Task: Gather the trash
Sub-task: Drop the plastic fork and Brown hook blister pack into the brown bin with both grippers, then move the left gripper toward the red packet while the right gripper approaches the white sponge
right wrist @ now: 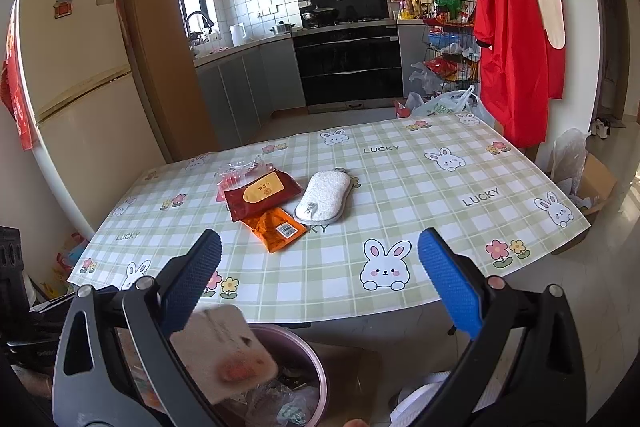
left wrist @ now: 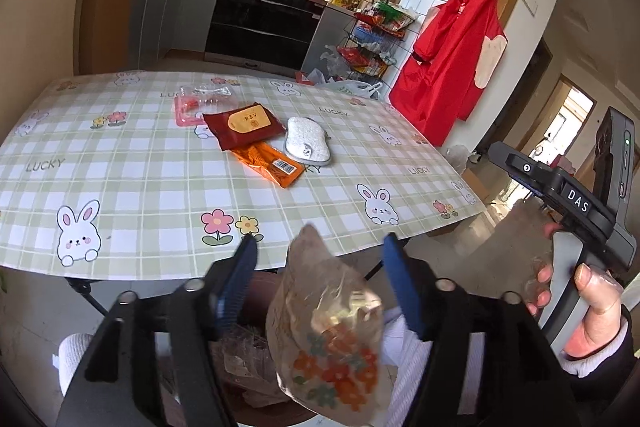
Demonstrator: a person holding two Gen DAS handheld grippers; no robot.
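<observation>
Blurred floral wrapper (left wrist: 332, 339) between parted left claw (left wrist: 320, 247), right claw (right wrist: 320, 247) spread, bin (right wrist: 308, 359) half hidden

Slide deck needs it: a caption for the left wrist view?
Open left gripper over falling floral wrapper; three packets, sponge wait on table.

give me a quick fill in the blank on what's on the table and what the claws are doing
1. The left claw is ____, with a flowered bag loose between its fingers.
2. The dark red packet overlaps the ____ wrapper.
3. The white sponge lies to the ____ of both packets.
4. The table cover shows rabbits and the word ____.

Missing: open; orange; right; LUCKY
</observation>
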